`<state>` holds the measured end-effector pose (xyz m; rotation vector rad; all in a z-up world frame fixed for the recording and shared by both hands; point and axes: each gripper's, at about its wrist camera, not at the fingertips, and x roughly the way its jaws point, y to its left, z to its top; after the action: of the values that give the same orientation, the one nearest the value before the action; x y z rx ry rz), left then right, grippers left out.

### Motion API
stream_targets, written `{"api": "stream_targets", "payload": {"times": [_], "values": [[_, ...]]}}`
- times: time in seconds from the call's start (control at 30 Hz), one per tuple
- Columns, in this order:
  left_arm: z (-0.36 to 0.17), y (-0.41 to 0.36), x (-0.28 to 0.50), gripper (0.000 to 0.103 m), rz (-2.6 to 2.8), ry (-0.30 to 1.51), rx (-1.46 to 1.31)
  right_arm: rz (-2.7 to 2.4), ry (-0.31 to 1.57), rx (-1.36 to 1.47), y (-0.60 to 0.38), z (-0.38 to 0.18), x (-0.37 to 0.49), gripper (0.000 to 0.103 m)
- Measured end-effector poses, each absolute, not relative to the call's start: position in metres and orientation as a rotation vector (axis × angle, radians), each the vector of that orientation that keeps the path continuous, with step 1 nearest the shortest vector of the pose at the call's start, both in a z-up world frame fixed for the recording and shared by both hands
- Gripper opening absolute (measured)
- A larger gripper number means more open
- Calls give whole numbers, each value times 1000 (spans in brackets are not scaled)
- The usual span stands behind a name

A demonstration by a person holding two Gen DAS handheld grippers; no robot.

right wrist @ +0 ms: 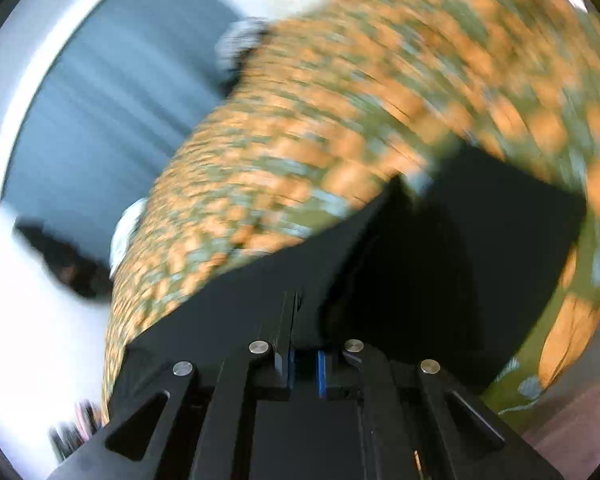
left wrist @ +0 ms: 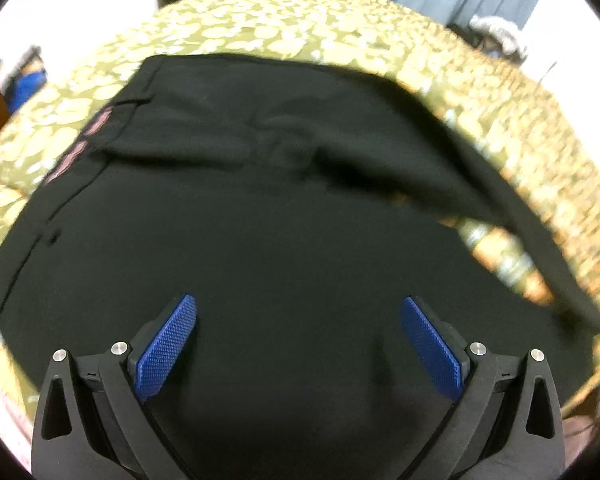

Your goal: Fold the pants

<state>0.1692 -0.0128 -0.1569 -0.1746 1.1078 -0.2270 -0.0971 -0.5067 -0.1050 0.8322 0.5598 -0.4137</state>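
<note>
In the left wrist view, the left gripper (left wrist: 298,344) hung over the black pants (left wrist: 236,216), its blue fingers (left wrist: 166,346) spread wide with only cloth beneath and ahead, gripping nothing. The pants lay spread on the patterned bed (left wrist: 300,28), probably flattened for folding. In the blurred right wrist view, the right gripper (right wrist: 305,360) was closed, seemingly pinching a pants (right wrist: 440,248) edge rising ahead of it; I judged this a lift to fold.
</note>
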Motion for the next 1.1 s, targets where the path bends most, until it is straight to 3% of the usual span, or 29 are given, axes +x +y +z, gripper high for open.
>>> {"api": "stream_targets", "payload": {"times": [0.3, 0.57, 0.6, 0.63, 0.67, 0.7, 0.73, 0.9, 1.0, 1.1], "values": [[-117, -51, 286, 102, -429, 1157, -499, -169, 421, 631, -460, 17, -111, 7], [-138, -78, 334, 100, -371, 1254, -528, -24, 330, 595, -431, 60, -164, 7], [-141, -79, 335, 97, -353, 1266, -519, -15, 322, 594, -430, 62, -170, 7], [-144, -79, 335, 71, -338, 1269, -510, -9, 319, 591, -429, 65, -176, 7], [-147, -77, 337, 29, -341, 1278, -513, -17, 319, 584, -431, 67, -181, 7], [-153, -76, 338, 12, -354, 1305, -531, -25, 322, 582, -434, 65, -182, 7], [-157, -72, 337, 6, -368, 1323, -561, -32, 328, 592, -439, 61, -183, 7], [-101, -45, 308, 5, -383, 1117, -625, -84, 377, 651, -475, 32, -164, 7], [-35, -17, 245, 6, -388, 886, -542, -125, 403, 646, -502, 19, -145, 7], [-31, 11, 166, 7, -355, 813, -482, -178, 462, 651, -526, -4, -133, 7]]}}
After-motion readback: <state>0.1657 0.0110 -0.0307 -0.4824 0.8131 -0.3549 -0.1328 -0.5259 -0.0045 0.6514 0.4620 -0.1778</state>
